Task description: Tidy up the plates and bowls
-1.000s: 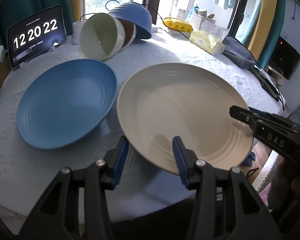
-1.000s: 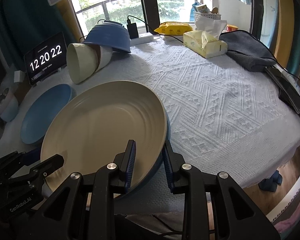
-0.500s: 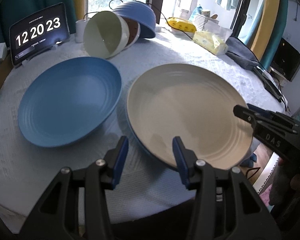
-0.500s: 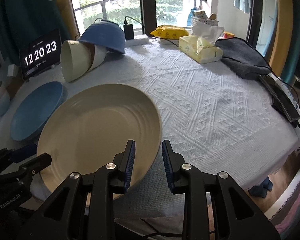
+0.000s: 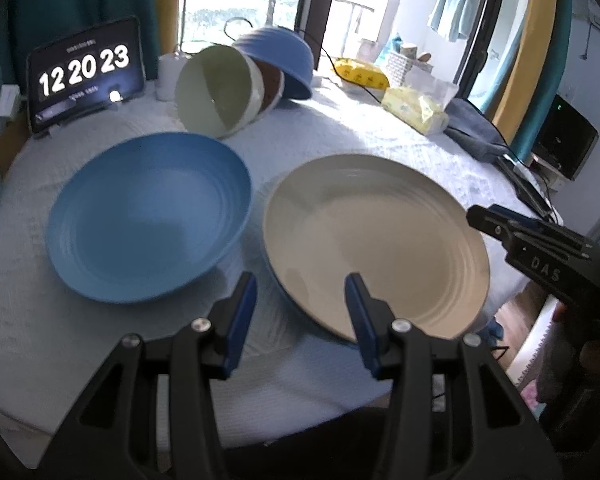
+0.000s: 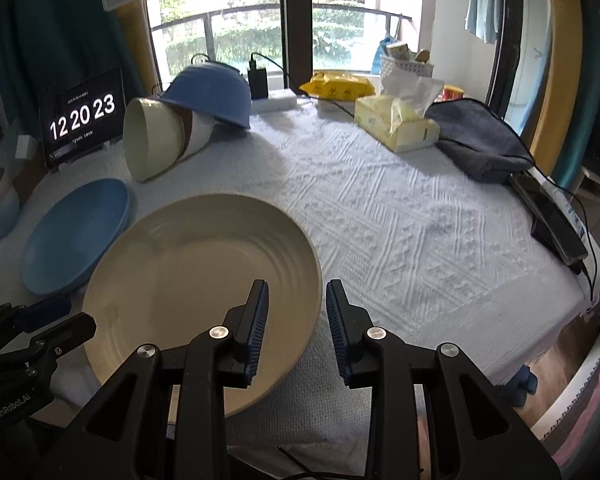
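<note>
Now both tools, left (image 5: 300, 300) and right (image 6: 296, 304), gape empty around the cream plate (image 6: 204, 280), which overhangs the surface (image 6: 400, 216) edge; a nudge could tip it off.

Daylight pours through the balcony window (image 6: 296, 20) behind teal curtains (image 5: 72, 4) onto the white-clothed table (image 6: 400, 216).

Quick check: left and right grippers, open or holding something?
Left gripper: open, holding nothing, cream plate rim between its jaws.
Right gripper: open, holding nothing, at the plate's edge.
</note>
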